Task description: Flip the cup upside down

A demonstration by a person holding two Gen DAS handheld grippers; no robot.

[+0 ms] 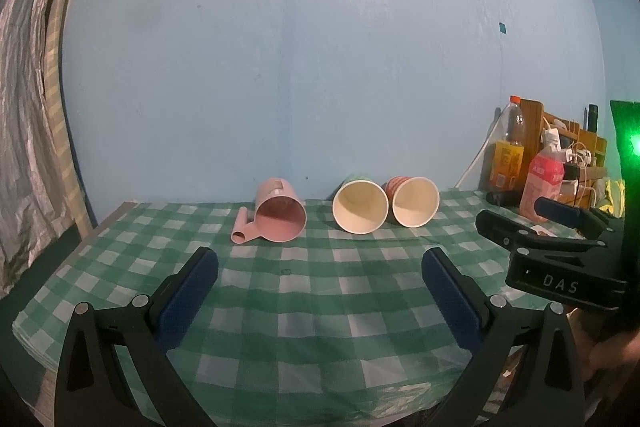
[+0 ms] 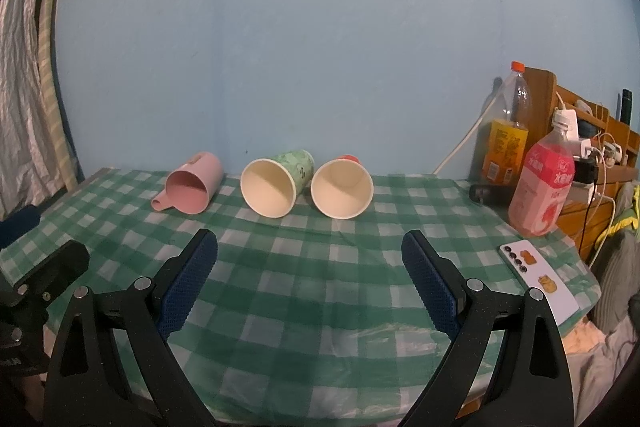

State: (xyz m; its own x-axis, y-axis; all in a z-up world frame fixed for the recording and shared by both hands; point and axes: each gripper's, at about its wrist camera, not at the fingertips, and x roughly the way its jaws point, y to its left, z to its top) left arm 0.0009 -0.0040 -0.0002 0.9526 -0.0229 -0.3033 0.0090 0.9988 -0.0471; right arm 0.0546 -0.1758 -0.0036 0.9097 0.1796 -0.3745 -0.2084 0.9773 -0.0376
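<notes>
Both my tongs, left gripper [image 1: 320,259] and right gripper [image 2: 310,241], gape empty; pink mug [image 2: 192,187], green cup [image 2: 276,187], red cup [image 2: 342,189] lie sideways far; bottles [image 2: 540,187] and phone [image 2: 538,279] right.

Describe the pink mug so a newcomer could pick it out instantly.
On the green checked tablecloth, three cups lie on their sides near the blue wall. The pink mug is leftmost, apart from the two paper cups. Only it has a handle.

Both wrist views face three cups [image 1: 360,205] low, near

Black jaws, blue textured pads [image 1: 188,301], silver screws.
</notes>
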